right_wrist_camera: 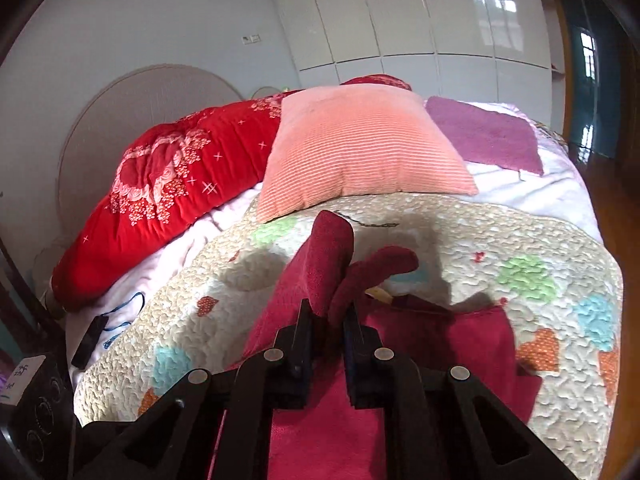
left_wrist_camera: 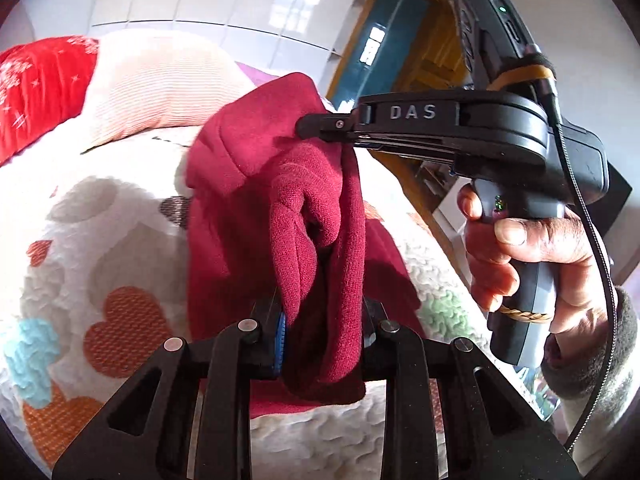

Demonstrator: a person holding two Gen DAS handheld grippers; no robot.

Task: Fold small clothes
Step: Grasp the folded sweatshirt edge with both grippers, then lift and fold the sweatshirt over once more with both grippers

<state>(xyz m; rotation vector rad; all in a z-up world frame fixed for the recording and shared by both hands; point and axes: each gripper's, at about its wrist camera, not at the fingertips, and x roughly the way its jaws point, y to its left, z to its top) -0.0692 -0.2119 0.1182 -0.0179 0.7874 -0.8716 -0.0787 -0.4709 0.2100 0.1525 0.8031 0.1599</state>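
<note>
A dark red knit garment (left_wrist_camera: 248, 168) hangs bunched above the quilted bed cover (left_wrist_camera: 100, 240). My left gripper (left_wrist_camera: 324, 322) is shut on a thick fold of it at the bottom of the left wrist view. My right gripper (left_wrist_camera: 320, 125) comes in from the right, held by a hand (left_wrist_camera: 532, 248), and pinches the garment's upper edge. In the right wrist view the right gripper (right_wrist_camera: 328, 314) is shut on a raised fold, and two lobes of cloth stick up past its fingers. The rest of the garment (right_wrist_camera: 440, 344) lies spread on the cover (right_wrist_camera: 520, 240).
A peach ribbed pillow (right_wrist_camera: 360, 148), a red quilt (right_wrist_camera: 168, 192) and a purple towel (right_wrist_camera: 484, 136) lie at the head of the bed. A small black device (right_wrist_camera: 90, 340) with a blue cord lies at the left. White wardrobe doors (right_wrist_camera: 420, 12) stand behind; wooden floor (right_wrist_camera: 600, 176) is right.
</note>
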